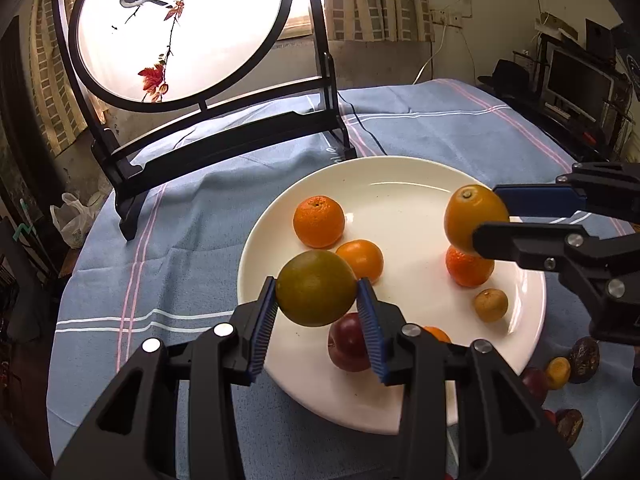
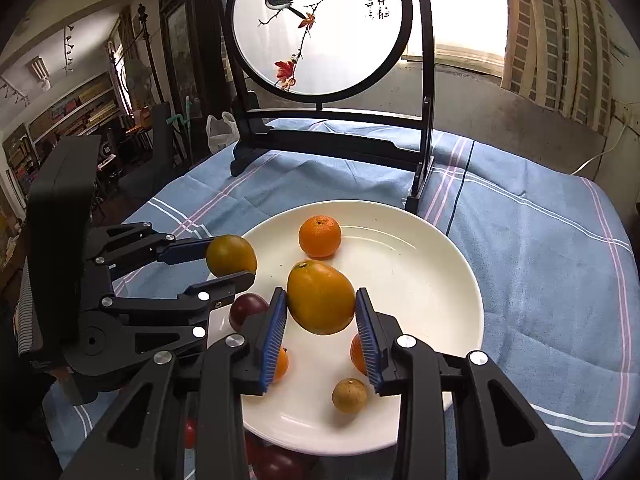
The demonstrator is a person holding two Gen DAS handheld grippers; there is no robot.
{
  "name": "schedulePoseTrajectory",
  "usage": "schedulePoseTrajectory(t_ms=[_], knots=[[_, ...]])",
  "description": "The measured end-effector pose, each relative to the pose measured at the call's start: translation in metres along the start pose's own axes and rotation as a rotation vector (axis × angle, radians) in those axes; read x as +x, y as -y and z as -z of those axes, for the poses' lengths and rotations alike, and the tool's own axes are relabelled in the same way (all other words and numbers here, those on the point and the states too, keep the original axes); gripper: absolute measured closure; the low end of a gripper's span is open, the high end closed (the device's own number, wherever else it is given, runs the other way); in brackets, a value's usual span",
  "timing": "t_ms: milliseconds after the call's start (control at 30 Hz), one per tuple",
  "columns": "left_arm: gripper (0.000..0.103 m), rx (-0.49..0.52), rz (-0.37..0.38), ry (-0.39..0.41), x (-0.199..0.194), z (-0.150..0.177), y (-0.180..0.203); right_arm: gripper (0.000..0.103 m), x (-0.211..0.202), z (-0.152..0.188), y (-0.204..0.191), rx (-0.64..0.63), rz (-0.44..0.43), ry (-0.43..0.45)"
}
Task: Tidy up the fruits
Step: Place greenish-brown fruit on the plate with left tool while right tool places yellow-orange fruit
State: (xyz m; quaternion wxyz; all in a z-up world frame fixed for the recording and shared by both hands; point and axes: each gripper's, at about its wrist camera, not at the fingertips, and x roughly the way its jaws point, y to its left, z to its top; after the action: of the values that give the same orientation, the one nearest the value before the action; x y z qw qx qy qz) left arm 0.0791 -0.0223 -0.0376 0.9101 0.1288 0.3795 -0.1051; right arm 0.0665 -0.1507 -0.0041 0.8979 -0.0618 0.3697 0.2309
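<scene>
Above the white plate (image 1: 400, 176), we carry two fruits in.
Our left gripper (image 1: 318, 308) clamps a greenish orange (image 1: 316, 288), our right gripper (image 2: 322, 322) a yellow-orange fruit (image 2: 320, 298); several fruits already sit plated, while dark fruits (image 1: 584, 354) wait on the cloth.

Greenish orange (image 1: 316, 288) and yellow-orange fruit (image 2: 321, 298) held above white plate (image 2: 440, 280).
</scene>
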Motion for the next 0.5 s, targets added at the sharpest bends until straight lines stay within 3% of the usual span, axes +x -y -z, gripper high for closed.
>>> schedulePoseTrajectory(t_ms=[500], knots=[[0.063,-0.032,-0.008,-0.036,0.014,-0.005,-0.006,0.068,0.016,0.000,0.006,0.013,0.011,-0.026]])
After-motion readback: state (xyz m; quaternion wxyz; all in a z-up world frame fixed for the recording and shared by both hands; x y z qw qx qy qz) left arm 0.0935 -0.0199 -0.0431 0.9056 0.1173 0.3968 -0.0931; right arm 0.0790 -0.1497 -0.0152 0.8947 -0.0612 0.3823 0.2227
